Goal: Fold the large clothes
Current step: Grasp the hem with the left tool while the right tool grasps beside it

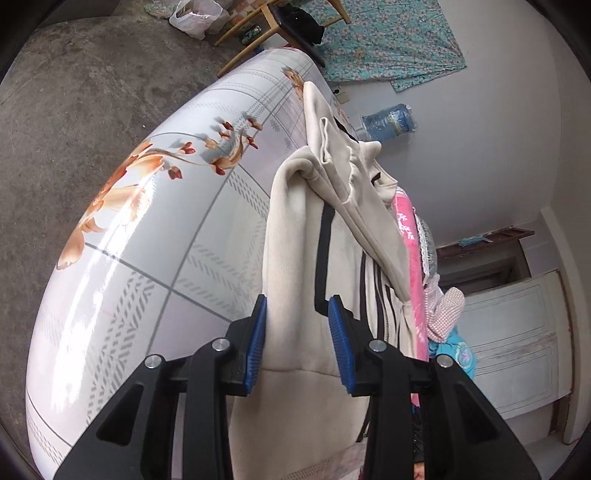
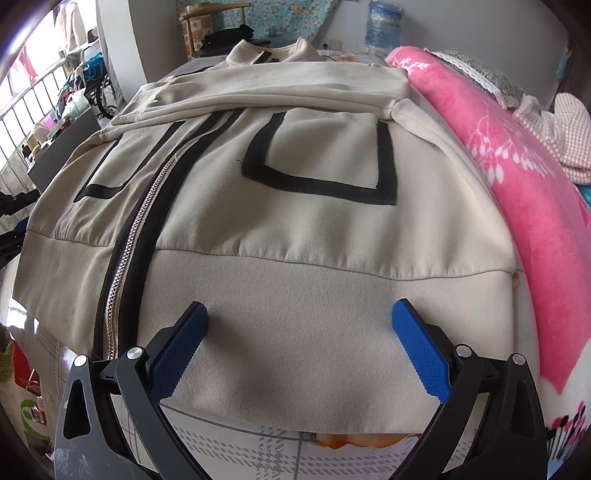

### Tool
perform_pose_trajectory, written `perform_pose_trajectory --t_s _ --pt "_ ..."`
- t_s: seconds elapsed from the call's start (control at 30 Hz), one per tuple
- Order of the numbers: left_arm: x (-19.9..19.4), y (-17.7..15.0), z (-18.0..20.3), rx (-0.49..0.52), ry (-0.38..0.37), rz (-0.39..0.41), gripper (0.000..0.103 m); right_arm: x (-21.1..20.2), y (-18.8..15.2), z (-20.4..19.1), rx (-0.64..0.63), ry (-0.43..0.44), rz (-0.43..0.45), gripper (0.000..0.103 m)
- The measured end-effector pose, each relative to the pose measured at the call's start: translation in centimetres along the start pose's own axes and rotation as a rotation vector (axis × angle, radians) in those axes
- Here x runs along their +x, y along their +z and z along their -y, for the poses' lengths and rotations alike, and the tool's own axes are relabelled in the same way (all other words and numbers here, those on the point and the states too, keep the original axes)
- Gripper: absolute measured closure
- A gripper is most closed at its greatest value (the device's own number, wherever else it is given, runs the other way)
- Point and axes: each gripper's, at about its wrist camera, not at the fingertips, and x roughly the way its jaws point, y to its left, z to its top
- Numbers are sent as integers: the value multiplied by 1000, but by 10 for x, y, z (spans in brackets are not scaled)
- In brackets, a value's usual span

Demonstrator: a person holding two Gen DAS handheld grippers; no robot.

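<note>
A cream zip-up jacket (image 2: 295,236) with black trim lies front up on the floral tablecloth (image 2: 258,446). One sleeve (image 2: 277,85) is folded across its chest. My right gripper (image 2: 300,305) stands wide open, its blue fingertips (image 2: 195,317) resting on the jacket's hem band right of the zip (image 2: 140,240). In the rolled left wrist view, my left gripper (image 1: 298,301) is shut on a thick fold at the side edge of the jacket (image 1: 295,258), near the hem. The fabric fills the gap between the blue pads (image 1: 258,332).
A pink blanket (image 2: 517,192) and other cloths are piled along the jacket's right side. A blue water bottle (image 2: 382,22) and a wooden chair (image 1: 258,26) stand beyond the table's far end. The tablecloth (image 1: 166,240) is bare on the jacket's left, with concrete floor (image 1: 74,92) past it.
</note>
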Motion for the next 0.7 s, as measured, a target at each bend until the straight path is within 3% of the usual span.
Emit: perform_pose_trajectory --t_s 0.17,0.4,0.6,0.7 --pt "-12 -10 6 1 -44 -24 71 0 0 1 -3 3 -7 8" --pt "-13 -39 12 55 31 -79 71 -1 -1 2 -23 20 -5 8" --pt "-5 -63 26 173 233 -60 71 -12 -7 13 -3 95 11 8" --pt "1 -70 39 263 345 -52 72 -26 -15 30 49 160 24 14"
